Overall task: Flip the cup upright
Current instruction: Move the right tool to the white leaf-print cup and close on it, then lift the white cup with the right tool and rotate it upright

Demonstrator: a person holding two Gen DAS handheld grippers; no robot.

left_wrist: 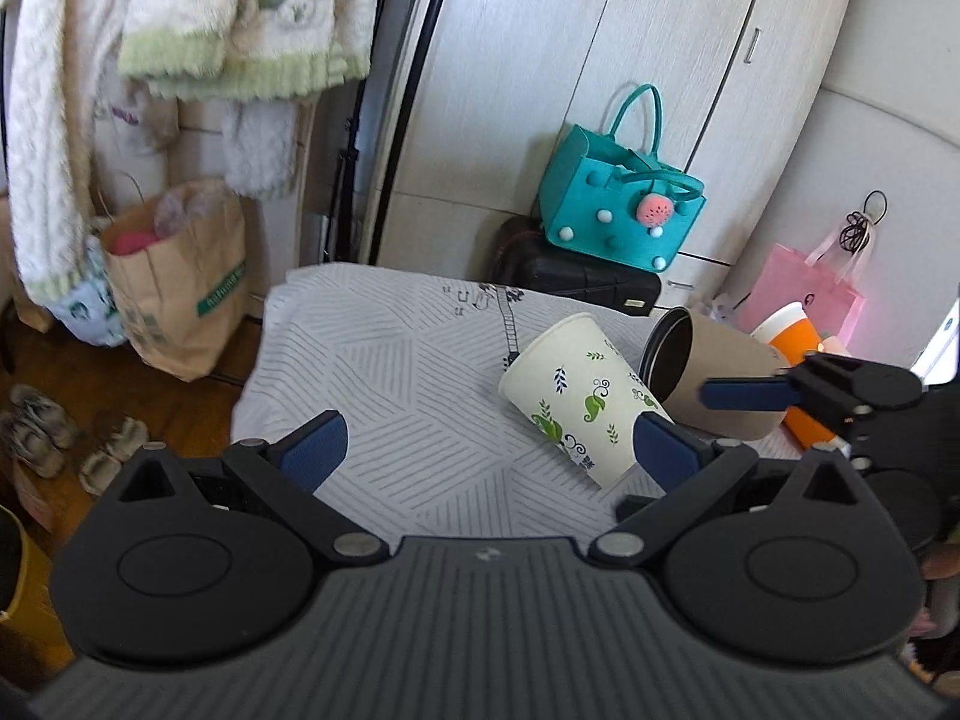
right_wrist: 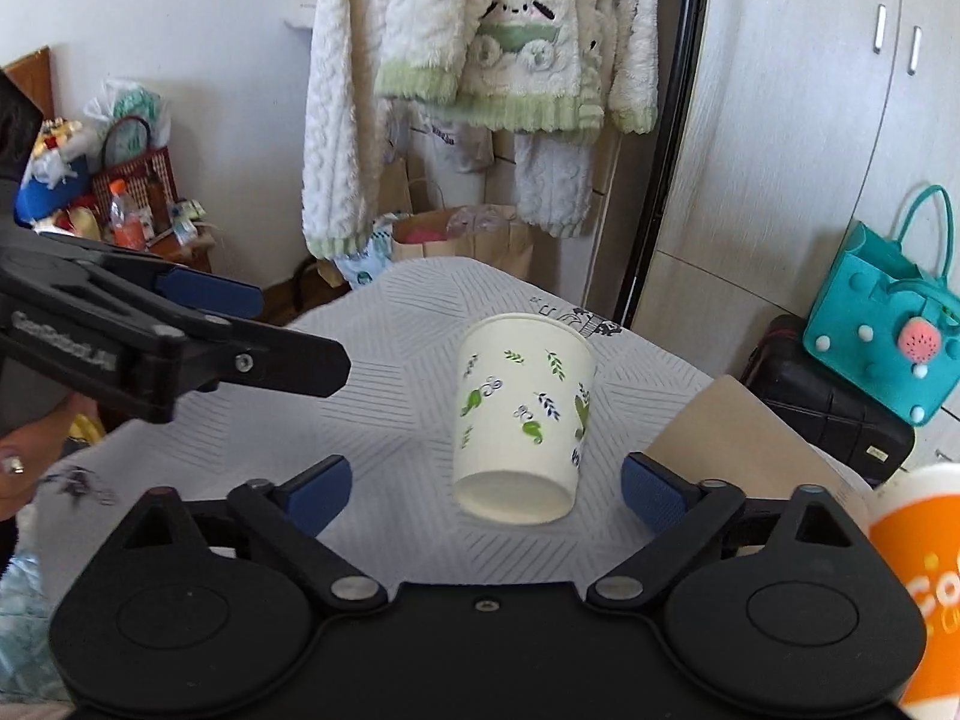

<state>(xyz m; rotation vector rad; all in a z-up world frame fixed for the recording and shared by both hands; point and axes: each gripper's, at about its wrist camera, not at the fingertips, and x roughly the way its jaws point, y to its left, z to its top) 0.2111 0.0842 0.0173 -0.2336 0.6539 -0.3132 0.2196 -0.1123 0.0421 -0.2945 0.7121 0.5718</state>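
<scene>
The paper cup (right_wrist: 523, 417) lay on its side on the tabletop (right_wrist: 390, 360), base toward us, mouth toward twelve o'clock. We judged it light, thin-walled and easily crushed, so a gentle pinch across the middle seemed best. Our right hand-held gripper (right_wrist: 486, 489) gaped wide behind the base; our left hand-held gripper (left_wrist: 489, 450) was wide too, at nine o'clock.

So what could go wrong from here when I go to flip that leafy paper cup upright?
1. The paper cup lies on its side on the cloth, untouched between the right gripper's open jaws. It is thin, so a hard squeeze may crush it.
2. It lies close to the brown cup, also on its side, with the orange cup behind it. Swinging it up could knock either.
3. It might roll away when nudged.
</scene>
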